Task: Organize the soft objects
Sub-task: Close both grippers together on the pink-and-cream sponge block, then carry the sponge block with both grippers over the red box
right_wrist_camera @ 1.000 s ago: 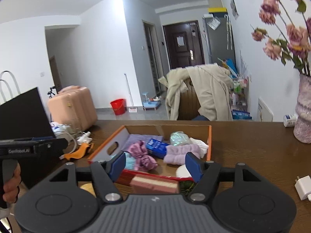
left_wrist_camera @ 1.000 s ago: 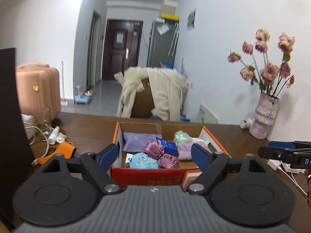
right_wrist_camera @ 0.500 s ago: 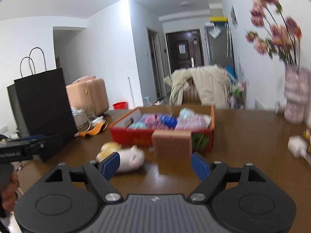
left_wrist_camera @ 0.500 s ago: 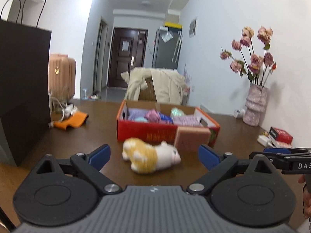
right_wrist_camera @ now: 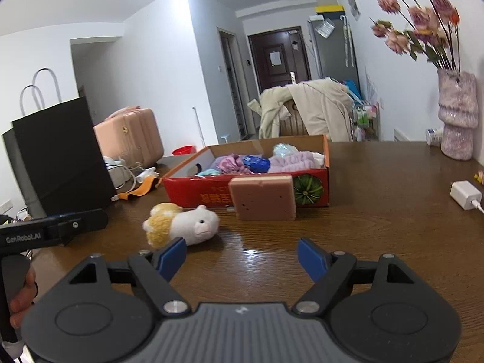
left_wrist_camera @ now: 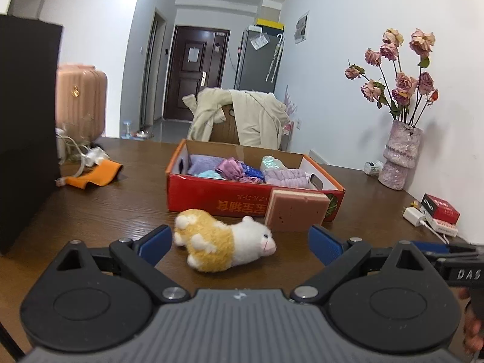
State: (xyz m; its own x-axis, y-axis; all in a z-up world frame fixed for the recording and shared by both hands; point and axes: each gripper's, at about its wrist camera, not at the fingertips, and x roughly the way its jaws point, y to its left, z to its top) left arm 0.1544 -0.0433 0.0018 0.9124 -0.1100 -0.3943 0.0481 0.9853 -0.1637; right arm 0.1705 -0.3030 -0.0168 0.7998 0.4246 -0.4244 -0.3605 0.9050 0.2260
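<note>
Several soft items already filled the red cardboard box (left_wrist_camera: 211,202), while the yellow-and-white plush hamster (left_wrist_camera: 224,243) and pinkish-brown sponge block (left_wrist_camera: 295,211) waited outside (both grippers gaped empty).

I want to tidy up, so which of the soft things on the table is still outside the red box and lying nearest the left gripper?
The yellow-and-white plush toy, on its side between the left gripper's open jaws; the pink sponge stands farther back against the red box.

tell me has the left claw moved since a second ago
Yes. The left claw has pulled back and dropped: the red box sat right at its tips, now the plush hamster lies between.
</note>
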